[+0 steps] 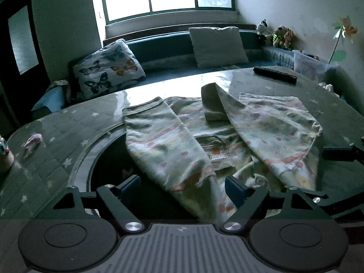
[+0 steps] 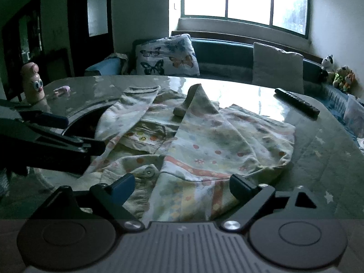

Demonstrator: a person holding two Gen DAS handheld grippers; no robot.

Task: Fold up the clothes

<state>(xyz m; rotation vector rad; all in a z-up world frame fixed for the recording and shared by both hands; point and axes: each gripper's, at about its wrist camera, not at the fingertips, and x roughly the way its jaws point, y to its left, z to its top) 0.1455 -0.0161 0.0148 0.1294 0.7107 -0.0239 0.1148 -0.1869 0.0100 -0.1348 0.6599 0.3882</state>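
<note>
A pale child's top (image 1: 204,141) with pastel dots and stripes lies on the table, both sleeves folded across its body. Its near edge hangs toward me between the spread fingers of my open left gripper (image 1: 182,185), which grips nothing. In the right wrist view the same top (image 2: 204,145) fills the middle. Its striped hem lies between the fingers of my open right gripper (image 2: 182,186). The left gripper (image 2: 75,134) shows there at the left edge, beside the left sleeve. The far cuff of the right sleeve stands up in a peak.
The glass-topped table (image 1: 56,150) has a dark round inset (image 1: 109,159) under the top's left side. On it are a black remote (image 2: 295,104) at the back right, a pink bottle with eyes (image 2: 33,84) and a small pink item (image 2: 61,90). A sofa with cushions (image 1: 109,68) stands behind.
</note>
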